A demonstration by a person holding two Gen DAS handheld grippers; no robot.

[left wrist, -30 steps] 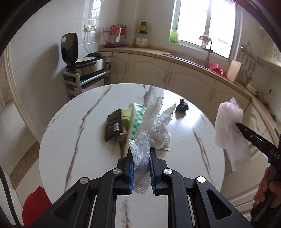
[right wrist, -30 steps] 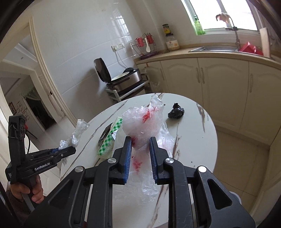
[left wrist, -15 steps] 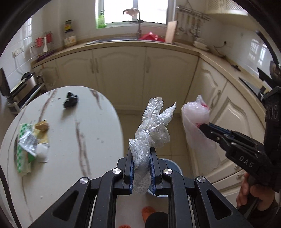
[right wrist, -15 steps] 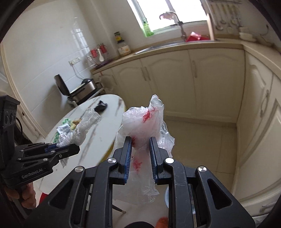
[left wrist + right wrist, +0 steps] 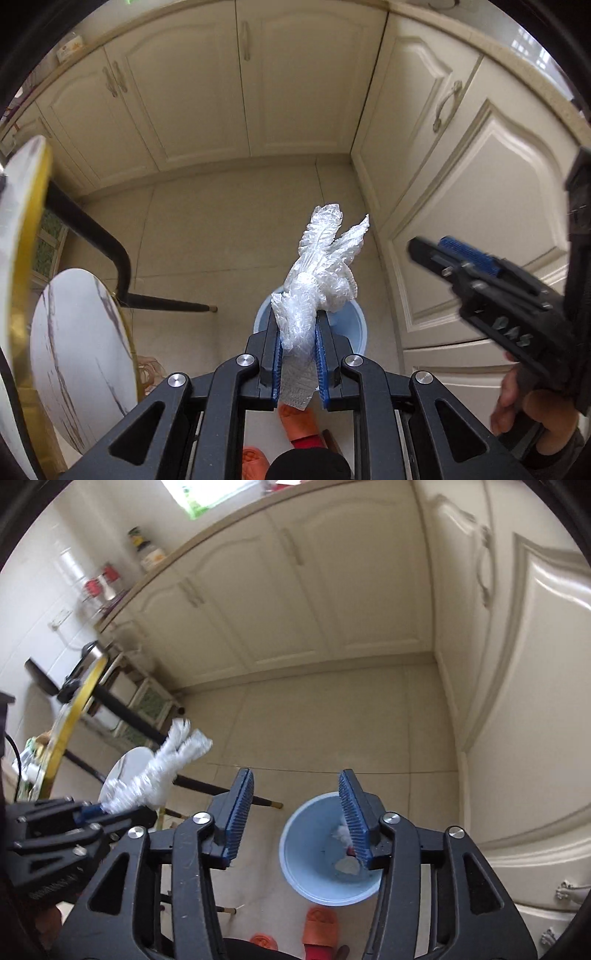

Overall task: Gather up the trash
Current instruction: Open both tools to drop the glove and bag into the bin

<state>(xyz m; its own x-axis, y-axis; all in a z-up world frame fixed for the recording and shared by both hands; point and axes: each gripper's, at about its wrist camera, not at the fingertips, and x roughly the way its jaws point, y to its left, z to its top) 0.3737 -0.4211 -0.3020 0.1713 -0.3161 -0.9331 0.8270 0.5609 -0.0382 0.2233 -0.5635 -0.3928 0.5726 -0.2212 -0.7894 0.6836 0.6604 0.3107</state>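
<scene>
My left gripper [image 5: 298,354] is clamped tight on a crumpled clear plastic glove [image 5: 317,273], whose wrinkled fingers splay up toward 12 o'clock past the blue pads [image 5: 320,354]. Straight beneath it in the left wrist view sits the light blue trash bin [image 5: 354,325], mostly hidden by the glove and the fingers. In the right wrist view the same glove [image 5: 162,771] shows at about 9 o'clock, pinched in the left gripper [image 5: 92,808].

My right gripper [image 5: 295,808] stands wide open with nothing between its ribbed blue pads [image 5: 240,808]. The bin [image 5: 306,853] sits on the tiled floor [image 5: 332,716] between and below them, at about 6 o'clock, with some pale crumpled trash with a red spot [image 5: 345,834] lying inside, partly behind the right-hand pad. In the left wrist view the right gripper [image 5: 436,251] reaches in from 3 o'clock, held by my right hand [image 5: 532,410].

The gold-rimmed marble table [image 5: 26,236] edges in at 9 o'clock, and cream cabinets [image 5: 295,81] run along the back. Orange slippers [image 5: 319,926] show at the bottom edge.
</scene>
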